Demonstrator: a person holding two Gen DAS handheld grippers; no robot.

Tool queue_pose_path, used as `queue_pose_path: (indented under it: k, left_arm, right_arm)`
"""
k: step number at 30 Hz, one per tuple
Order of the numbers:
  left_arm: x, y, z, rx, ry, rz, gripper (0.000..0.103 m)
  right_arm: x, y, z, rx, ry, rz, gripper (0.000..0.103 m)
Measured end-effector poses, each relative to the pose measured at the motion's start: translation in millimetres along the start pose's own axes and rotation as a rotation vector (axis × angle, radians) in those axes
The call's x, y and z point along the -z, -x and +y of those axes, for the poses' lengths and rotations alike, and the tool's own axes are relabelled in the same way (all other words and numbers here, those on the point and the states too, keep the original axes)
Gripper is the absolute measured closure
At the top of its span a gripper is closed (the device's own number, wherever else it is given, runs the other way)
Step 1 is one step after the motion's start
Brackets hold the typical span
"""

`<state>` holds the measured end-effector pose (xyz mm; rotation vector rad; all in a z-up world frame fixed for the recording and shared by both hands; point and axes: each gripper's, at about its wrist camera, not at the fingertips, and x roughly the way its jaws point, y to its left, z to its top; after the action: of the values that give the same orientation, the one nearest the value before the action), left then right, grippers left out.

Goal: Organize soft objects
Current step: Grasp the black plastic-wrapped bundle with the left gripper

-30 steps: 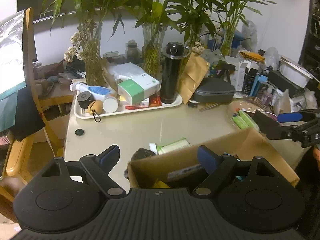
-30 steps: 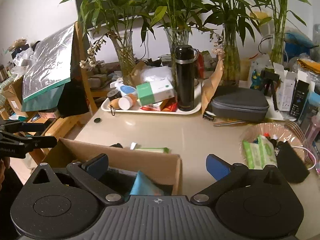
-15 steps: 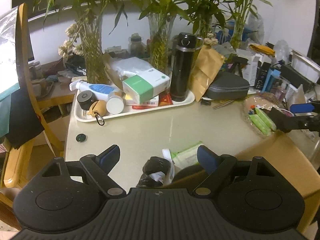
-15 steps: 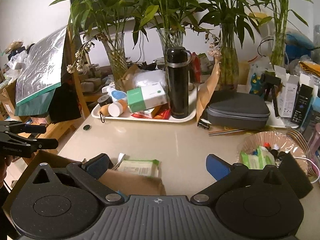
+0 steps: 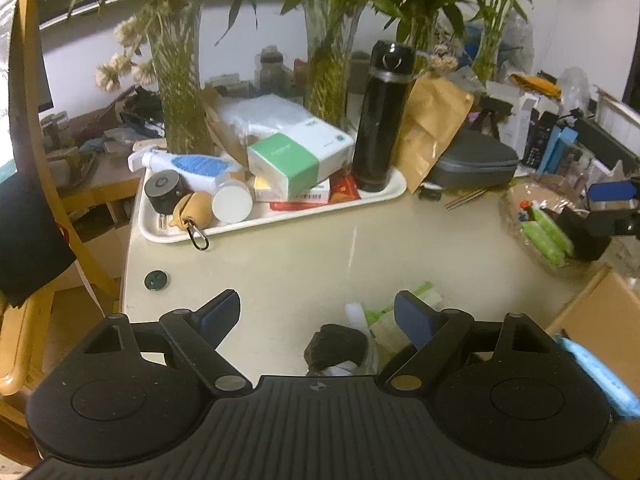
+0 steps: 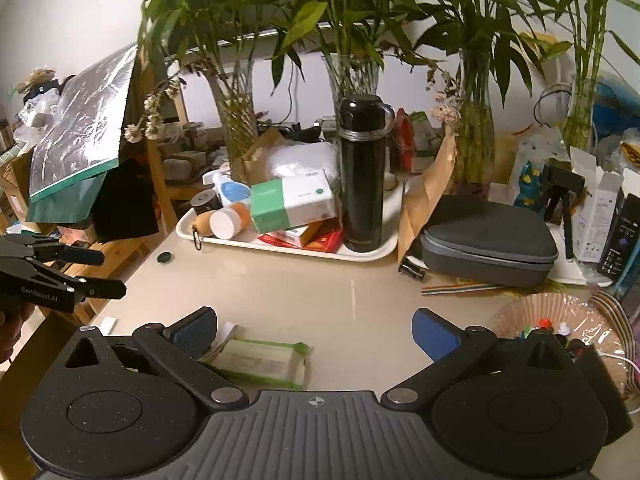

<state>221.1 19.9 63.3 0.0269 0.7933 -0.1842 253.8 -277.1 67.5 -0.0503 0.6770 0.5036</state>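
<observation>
Left view: left gripper (image 5: 318, 312) spread wide, empty, wipes pack (image 5: 394, 312) and dark bundle (image 5: 336, 346) at six o'clock, box (image 5: 596, 320) at four; right view: right gripper (image 6: 314, 330) likewise spread, empty, wipes pack (image 6: 260, 360) at seven.

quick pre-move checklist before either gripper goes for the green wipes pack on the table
1. Left gripper open with nothing in it: ok.
2. Right gripper open with nothing in it: ok.
3. Green wipes pack lying flat on the table, top unobstructed: ok.
4. Pack centred between the right gripper's jaws: not ok, it sits toward the left finger.
5. Black bundle clear of the pack: not ok, it lies right beside it.
6. Cardboard box has room: cannot tell, inside hidden.
</observation>
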Motion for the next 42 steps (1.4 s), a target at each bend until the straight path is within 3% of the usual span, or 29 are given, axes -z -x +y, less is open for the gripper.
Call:
queue_pose_path:
  k: [6,12,14,19,34,41,42]
  left_arm:
    - [-2,-16,2,0.022,-0.029,0.047,0.018]
    - [-5,-31,4,0.101,-0.073,0.099,0.018]
    - [-6,-38,9,0.146,-0.063,0.133,0.018]
    - [-6,-61,19,0.176,-0.027,0.218,0.018]
    - [3,-115,54,0.323,0.199,0.442,0.028]
    - [15,-138,51,0.363,0.194,0.574,0.031]
    - [15,-137,51,0.362,0.188,0.563,0.033]
  right_arm:
    - [-6,-15,-8,0.024,0.01,0.012,0.0]
    - [-11,-30,-16,0.059,0.034,0.013,0.0]
    - [-14,-35,-18,0.077,0.042,0.004,0.0]
    - [-18,-47,-25,0.098,0.046,0.006,0.0]
    - [-20,-65,-29,0.099,0.065,0.037,0.0]
    - [-20,-70,-28,0.086,0.074,0.055,0.0]
    - [-20,-72,-28,0.084,0.076,0.058,0.0]
